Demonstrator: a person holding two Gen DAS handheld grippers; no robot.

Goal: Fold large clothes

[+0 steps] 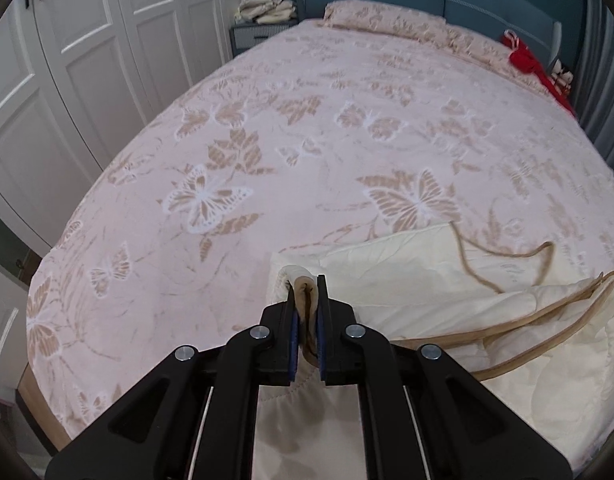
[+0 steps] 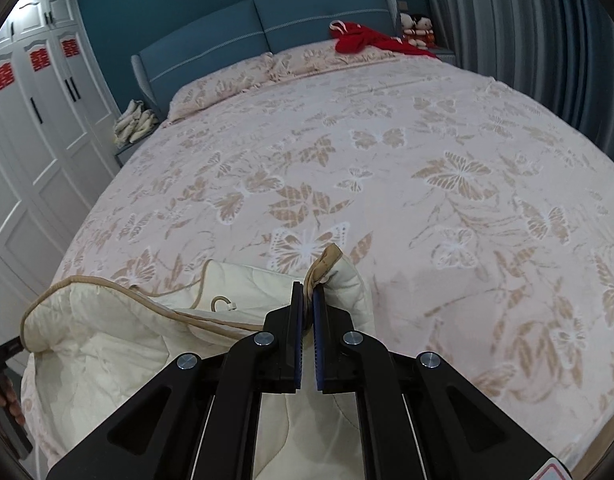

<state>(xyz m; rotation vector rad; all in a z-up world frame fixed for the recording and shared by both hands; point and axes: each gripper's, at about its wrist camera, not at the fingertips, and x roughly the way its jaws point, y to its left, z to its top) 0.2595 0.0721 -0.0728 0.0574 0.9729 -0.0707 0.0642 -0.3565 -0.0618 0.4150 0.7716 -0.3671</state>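
Pinching a tan-piped corner of the cream quilted garment in each nearly closed gripper, left and right, you are only beginning; it is lying bunched at the bed's foot edge, unfolded.

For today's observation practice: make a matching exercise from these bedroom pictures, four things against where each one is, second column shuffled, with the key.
Things
1. cream quilt
2. red garment
3. pale folded pile
4. dolls

Places
A. on the nightstand beside the wardrobe
B. near the foot of the bed, held at two edges
C. by the curtain, past the headboard
D. on the pillow end of the bed

Pairs: 1-B, 2-D, 3-A, 4-C
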